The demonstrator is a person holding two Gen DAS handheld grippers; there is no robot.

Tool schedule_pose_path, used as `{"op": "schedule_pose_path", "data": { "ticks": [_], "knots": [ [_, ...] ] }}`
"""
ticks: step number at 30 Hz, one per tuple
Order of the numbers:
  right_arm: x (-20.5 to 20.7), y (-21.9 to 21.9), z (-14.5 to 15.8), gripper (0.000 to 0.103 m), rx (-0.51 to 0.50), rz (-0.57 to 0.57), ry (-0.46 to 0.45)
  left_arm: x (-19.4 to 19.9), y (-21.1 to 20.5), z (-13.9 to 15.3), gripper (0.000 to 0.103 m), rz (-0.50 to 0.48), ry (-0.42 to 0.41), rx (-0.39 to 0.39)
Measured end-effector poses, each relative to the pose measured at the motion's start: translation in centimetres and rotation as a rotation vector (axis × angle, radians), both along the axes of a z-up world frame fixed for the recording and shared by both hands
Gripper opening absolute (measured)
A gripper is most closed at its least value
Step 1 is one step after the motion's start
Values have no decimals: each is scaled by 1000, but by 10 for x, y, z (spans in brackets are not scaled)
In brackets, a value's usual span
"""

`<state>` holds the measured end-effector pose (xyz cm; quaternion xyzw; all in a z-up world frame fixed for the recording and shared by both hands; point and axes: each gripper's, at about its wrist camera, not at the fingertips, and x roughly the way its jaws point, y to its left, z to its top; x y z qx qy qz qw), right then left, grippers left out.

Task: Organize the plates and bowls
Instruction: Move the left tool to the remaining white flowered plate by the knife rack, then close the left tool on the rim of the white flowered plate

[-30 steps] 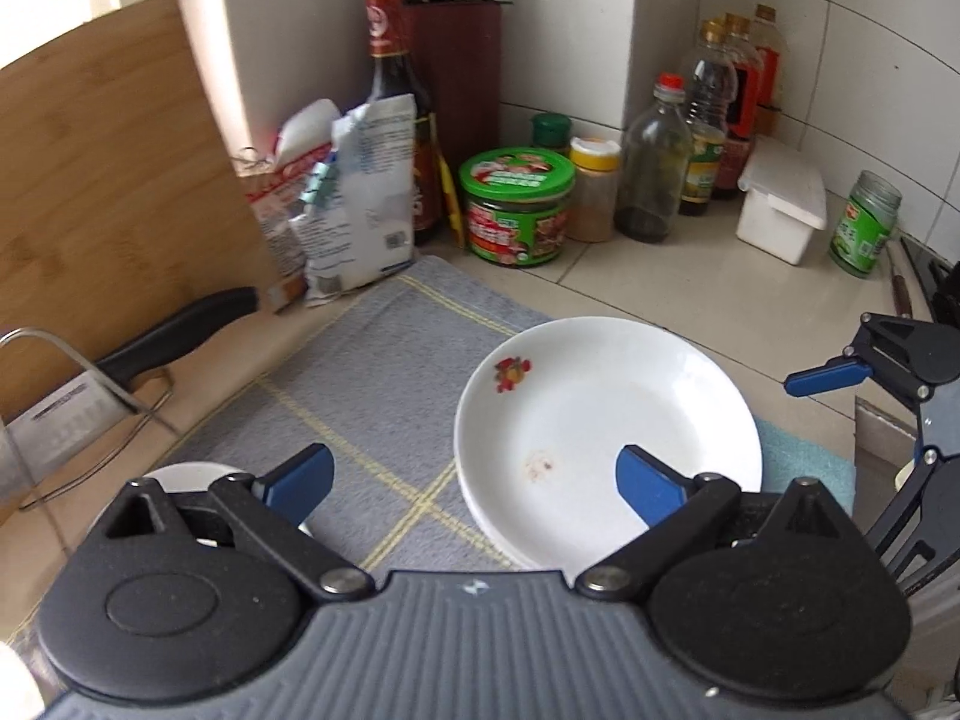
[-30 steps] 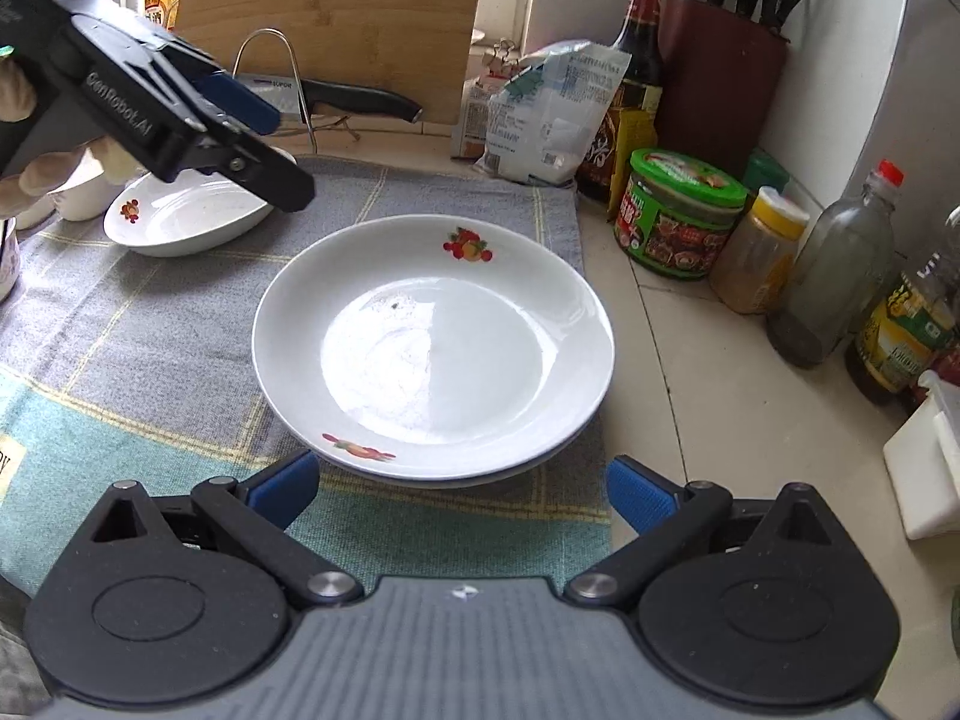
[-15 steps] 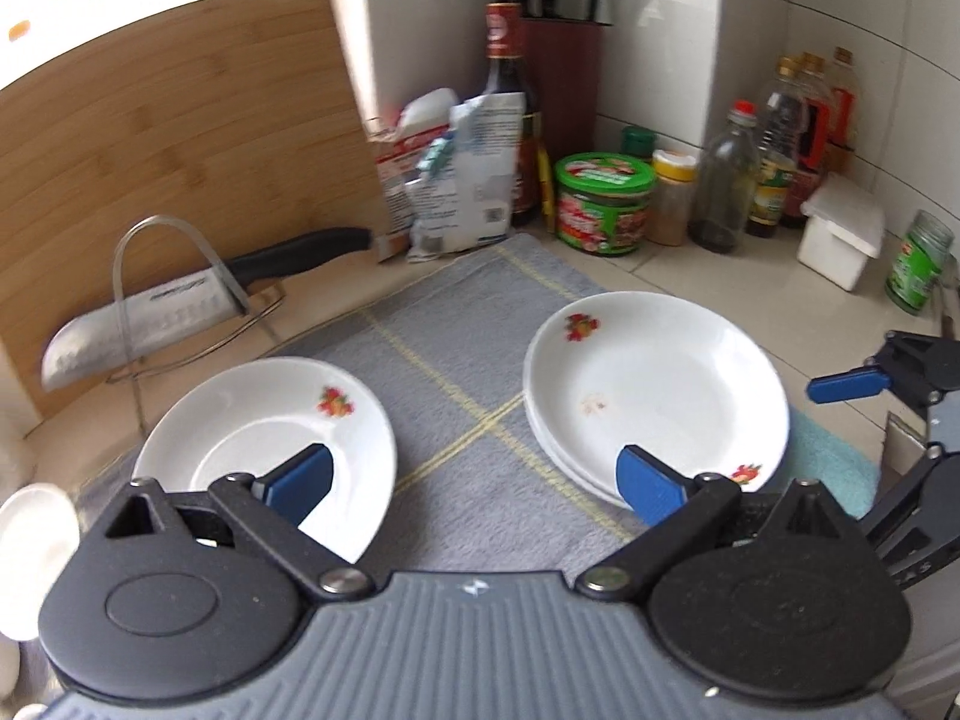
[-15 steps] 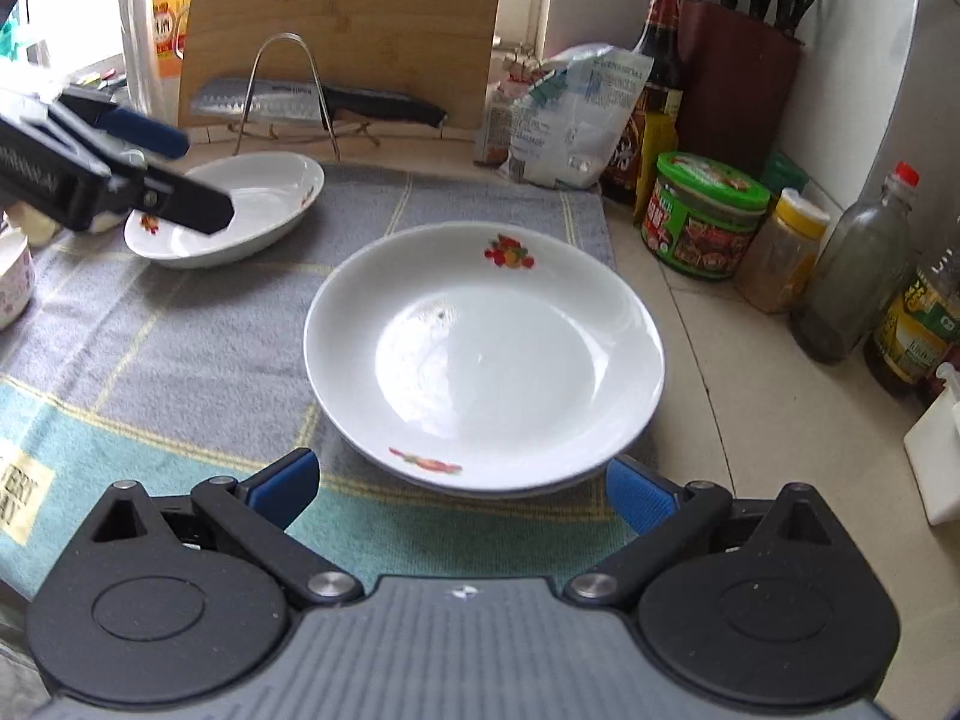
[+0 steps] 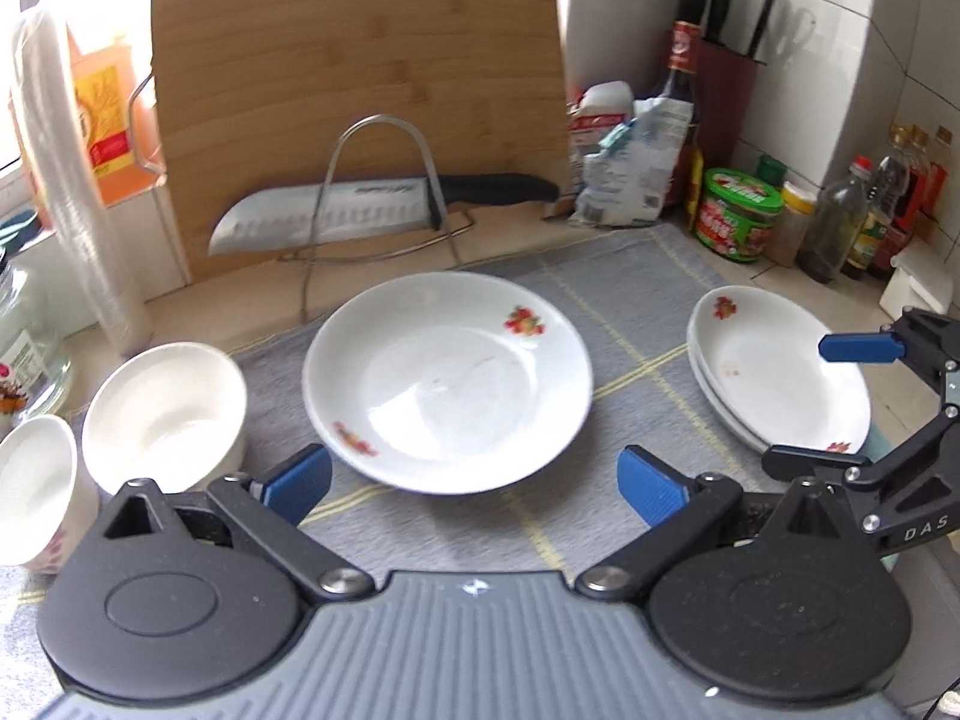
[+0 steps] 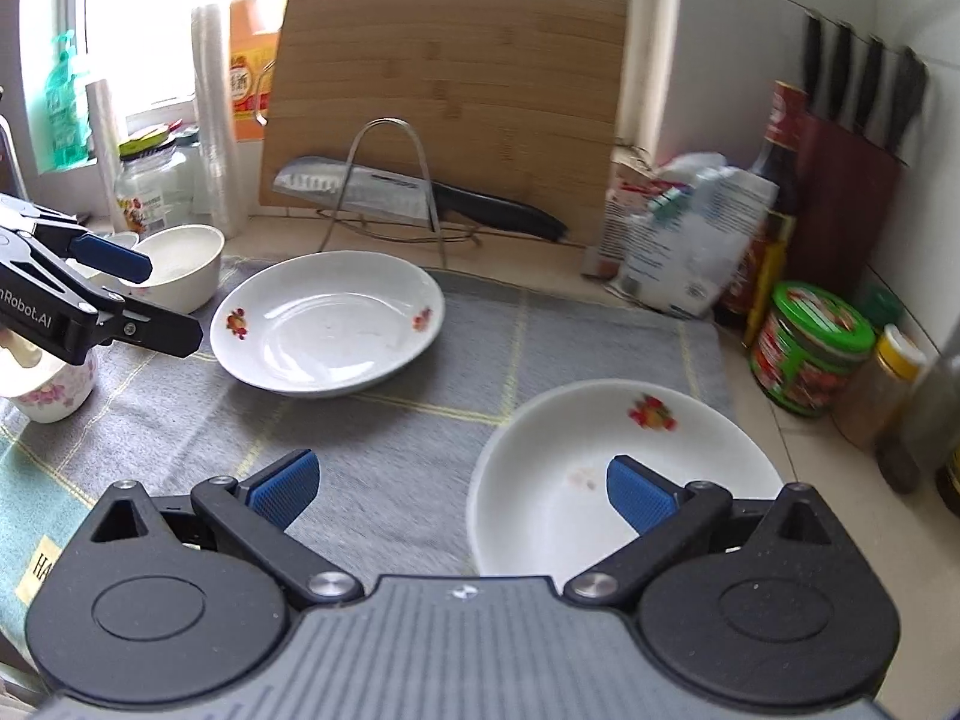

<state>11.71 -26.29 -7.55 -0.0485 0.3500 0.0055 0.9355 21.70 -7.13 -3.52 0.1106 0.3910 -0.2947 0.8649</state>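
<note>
Partly hidden behind the spread, empty right gripper (image 6: 459,489), the stacked plates (image 6: 618,474) probably number two; left gripper (image 5: 474,483) likewise spread over the lone plate (image 5: 447,381).

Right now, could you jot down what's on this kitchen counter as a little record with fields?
surface: grey checked cloth mat
single dish: white flower-printed plate, mid-mat, alone
stack: white plates piled at the mat's right end
bowls: two white bowls at the left edge
backdrop: upright bamboo cutting board with a black-handled knife on a wire rack
left gripper: open, empty, facing the single plate
right gripper: open, empty, above the stack
</note>
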Motion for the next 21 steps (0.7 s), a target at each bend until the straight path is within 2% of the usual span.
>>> {"op": "schedule_pose_path", "data": {
  "ticks": [7, 11, 15, 21],
  "knots": [
    [30, 42, 2, 103, -44, 18, 32, 26, 25, -4, 101, 7, 24, 33],
    [45, 54, -1, 103, -46, 47, 50, 37, 28, -1, 101, -4, 14, 17],
    [61, 59, -12, 103, -39, 98, 61, 52, 24, 4, 101, -24, 6, 7],
    [78, 63, -30, 103, -35, 143, 88, 90, 2, 3, 101, -92, 58, 15]
  ]
}}
